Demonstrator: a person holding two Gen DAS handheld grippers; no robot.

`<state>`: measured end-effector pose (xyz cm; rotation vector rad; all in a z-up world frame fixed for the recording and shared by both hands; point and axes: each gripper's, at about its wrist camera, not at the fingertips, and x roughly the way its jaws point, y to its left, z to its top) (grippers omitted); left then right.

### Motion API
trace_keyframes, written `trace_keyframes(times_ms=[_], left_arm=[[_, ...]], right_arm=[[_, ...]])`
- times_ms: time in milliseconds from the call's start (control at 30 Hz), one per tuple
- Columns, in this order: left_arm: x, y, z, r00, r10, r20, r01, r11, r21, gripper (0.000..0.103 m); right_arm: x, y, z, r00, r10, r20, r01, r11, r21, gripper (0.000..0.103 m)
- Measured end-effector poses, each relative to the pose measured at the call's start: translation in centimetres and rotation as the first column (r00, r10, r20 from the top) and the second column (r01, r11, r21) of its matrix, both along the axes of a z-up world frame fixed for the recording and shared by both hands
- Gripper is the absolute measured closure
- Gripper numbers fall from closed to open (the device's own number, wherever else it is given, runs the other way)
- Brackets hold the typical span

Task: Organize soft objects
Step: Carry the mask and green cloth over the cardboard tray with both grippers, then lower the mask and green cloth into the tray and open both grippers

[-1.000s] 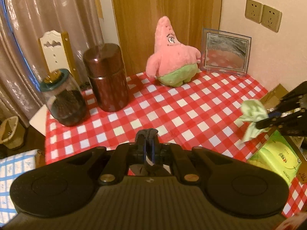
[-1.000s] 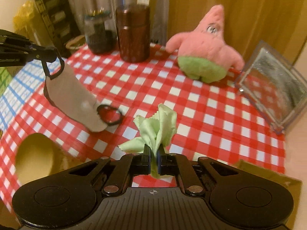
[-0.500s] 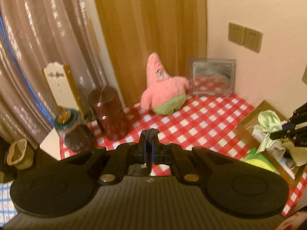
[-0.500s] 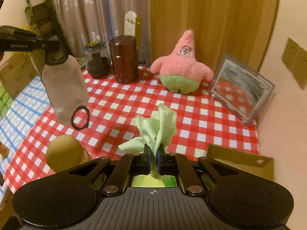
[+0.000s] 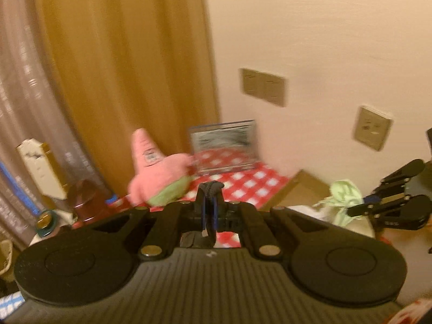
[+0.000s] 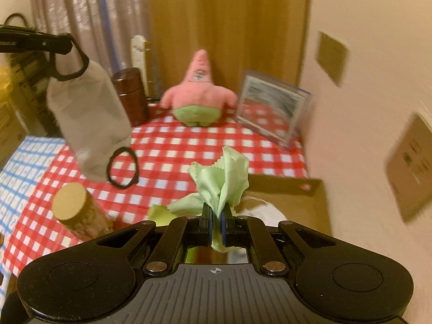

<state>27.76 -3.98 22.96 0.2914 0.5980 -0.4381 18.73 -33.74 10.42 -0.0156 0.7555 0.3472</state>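
My right gripper is shut on a crumpled pale green cloth, held in the air over an open cardboard box at the table's right edge. In the left wrist view the same cloth hangs from the right gripper at far right. My left gripper is shut on the black ear loop of a grey face mask. The mask dangles from the left gripper above the table's left side, its lower loop swinging free. From the left wrist the mask body is hidden.
A pink starfish plush sits at the back of the red checked tablecloth, beside a leaning framed mirror and a brown canister. A cork-lidded bottle stands near left. Wall sockets are on the right wall.
Both grippers have risen and swung right. The green cloth has gone from over the tablecloth to above the cardboard box. The mask has lifted clear of the table and now hangs higher.
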Motion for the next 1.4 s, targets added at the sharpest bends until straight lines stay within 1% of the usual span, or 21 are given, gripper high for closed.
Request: trace_keyframes(times_ms=[167,267,333,500,600,667,800,900,967,1033,1100,1200,1267,1300,1333,1400], left_arm=[[-1.3,-5.9,-0.1,0.995,-0.104,-0.007,0.104,0.995,0.000,0.098],[-2.0,-9.5,-0.5,0.987,-0.161,-0.006,0.161,0.987,0.009,0.098],[-2.3,-11.4,-0.9,0.982,-0.190,-0.011,0.190,0.982,0.001,0.098],[-2.3,-16.2,-2.6,0.967,-0.251,-0.033,0.251,0.968,-0.016,0.098],[-1.6,-18.5,-4.2,0.961,-0.273,-0.037,0.272,0.962,-0.023,0.098],[-0.9,-19.7,-5.8,0.960,-0.276,-0.052,0.275,0.961,-0.025,0.098],[0.7,-21.8,-9.9,0.950,-0.289,-0.121,0.287,0.957,-0.029,0.098],[1.7,-22.9,-12.8,0.943,-0.294,-0.158,0.297,0.955,-0.003,0.098],[2.2,-23.4,-14.3,0.941,-0.297,-0.165,0.304,0.953,0.017,0.098],[2.9,-23.9,-15.2,0.939,-0.300,-0.170,0.309,0.951,0.025,0.098],[3.5,-24.3,-15.4,0.939,-0.304,-0.161,0.312,0.950,0.024,0.098],[4.1,-25.0,-14.7,0.941,-0.321,-0.110,0.324,0.946,0.014,0.098],[4.4,-25.1,-13.9,0.941,-0.328,-0.083,0.328,0.944,-0.012,0.089],[4.6,-25.2,-13.7,0.943,-0.325,-0.074,0.325,0.946,-0.022,0.082],[4.7,-25.3,-13.6,0.945,-0.319,-0.070,0.317,0.948,-0.027,0.074],[5.1,-25.4,-14.1,0.948,-0.304,-0.096,0.305,0.952,-0.013,0.072]], right_arm=[[-1.8,-3.2,-1.5,0.998,-0.062,-0.024,0.062,0.998,0.007,0.097],[-2.6,-4.9,-2.5,0.996,-0.087,-0.035,0.088,0.996,0.008,0.097],[-3.0,-5.8,-3.2,0.994,-0.102,-0.039,0.102,0.995,0.001,0.097],[-3.6,-7.5,-4.7,0.991,-0.128,-0.036,0.128,0.992,-0.021,0.097],[-3.6,-8.2,-5.7,0.989,-0.142,-0.045,0.141,0.990,-0.028,0.097],[-3.6,-8.5,-6.5,0.988,-0.147,-0.052,0.146,0.989,-0.035,0.097],[-3.6,-9.0,-7.9,0.986,-0.158,-0.060,0.155,0.987,-0.054,0.097],[-3.2,-9.2,-8.9,0.984,-0.166,-0.062,0.162,0.985,-0.062,0.097],[-2.9,-9.4,-9.5,0.983,-0.173,-0.067,0.170,0.984,-0.056,0.097],[-2.1,-9.6,-10.0,0.981,-0.181,-0.069,0.177,0.983,-0.053,0.097],[-1.8,-9.7,-10.2,0.979,-0.194,-0.066,0.191,0.981,-0.045,0.097],[-1.2,-9.9,-10.4,0.976,-0.209,-0.057,0.207,0.978,-0.035,0.097],[-1.0,-9.9,-10.6,0.975,-0.215,-0.054,0.213,0.977,-0.027,0.097],[-0.9,-9.9,-10.7,0.975,-0.215,-0.053,0.214,0.976,-0.025,0.097],[-0.8,-9.8,-10.8,0.975,-0.214,-0.056,0.213,0.977,-0.023,0.097],[-0.7,-9.6,-11.0,0.976,-0.209,-0.060,0.209,0.978,-0.018,0.097]])
